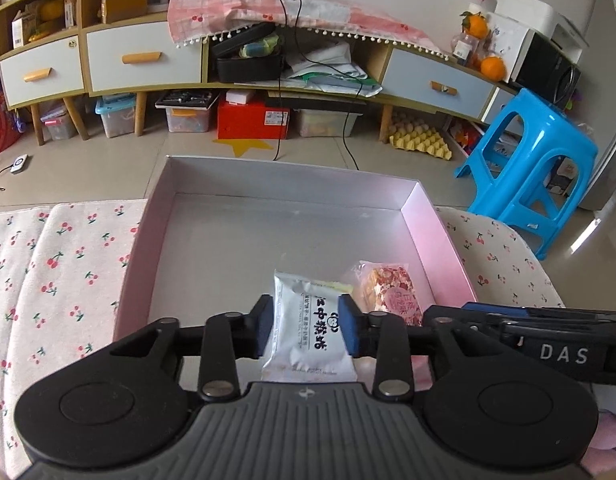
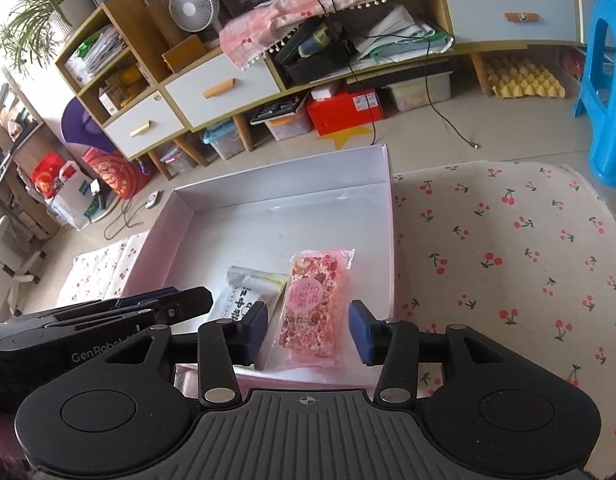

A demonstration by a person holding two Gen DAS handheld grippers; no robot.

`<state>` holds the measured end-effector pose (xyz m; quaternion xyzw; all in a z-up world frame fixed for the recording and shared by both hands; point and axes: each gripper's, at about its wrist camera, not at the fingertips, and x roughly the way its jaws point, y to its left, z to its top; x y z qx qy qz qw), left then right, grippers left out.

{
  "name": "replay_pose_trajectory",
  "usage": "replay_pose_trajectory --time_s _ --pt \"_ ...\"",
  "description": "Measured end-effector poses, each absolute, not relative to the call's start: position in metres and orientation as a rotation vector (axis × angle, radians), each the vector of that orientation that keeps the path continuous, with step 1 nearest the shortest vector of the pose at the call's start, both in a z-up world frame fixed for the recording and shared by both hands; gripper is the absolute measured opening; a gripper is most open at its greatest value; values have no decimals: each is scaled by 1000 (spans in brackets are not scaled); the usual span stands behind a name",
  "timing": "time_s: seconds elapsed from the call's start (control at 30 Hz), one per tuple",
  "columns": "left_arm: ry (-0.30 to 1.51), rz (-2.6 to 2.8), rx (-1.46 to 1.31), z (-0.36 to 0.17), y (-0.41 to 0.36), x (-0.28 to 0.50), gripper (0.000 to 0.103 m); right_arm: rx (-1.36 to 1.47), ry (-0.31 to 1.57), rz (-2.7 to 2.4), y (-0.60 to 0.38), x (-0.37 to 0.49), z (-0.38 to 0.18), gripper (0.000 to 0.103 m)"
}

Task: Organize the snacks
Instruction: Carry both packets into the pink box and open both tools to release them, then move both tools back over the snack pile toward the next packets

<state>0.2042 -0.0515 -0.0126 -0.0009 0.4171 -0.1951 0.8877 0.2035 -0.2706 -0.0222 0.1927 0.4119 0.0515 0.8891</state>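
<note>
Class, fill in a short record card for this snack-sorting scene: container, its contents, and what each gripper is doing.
container: open pink box on a cherry-print cloth
contents: white snack packet and pink snack bar, side by side at the box's near end
left gripper: astride the white packet, pads at its edges
right gripper: astride the pink bar, gaps on both sides

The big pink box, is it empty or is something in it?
Not empty. Two wrapped snacks lie in the pink box: a white packet and a pink bar; the rest is bare.
</note>
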Motion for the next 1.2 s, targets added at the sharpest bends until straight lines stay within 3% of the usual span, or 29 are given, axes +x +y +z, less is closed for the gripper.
replay_pose_trajectory --time_s 0.23,0.37,0.67,0.83,1.2 --pt "851 -393 19 0 -42 187 54 355 862 97 -265 184 -9 55" --pt "843 -389 21 7 -34 175 67 342 851 101 -261 168 2 71" --pt "824 -375 69 17 -18 141 94 300 847 106 -247 131 16 83" --pt "820 -343 101 16 -12 121 100 285 867 97 -241 111 15 84" --pt "901 -287 71 5 4 83 101 268 920 95 -240 60 3 88"
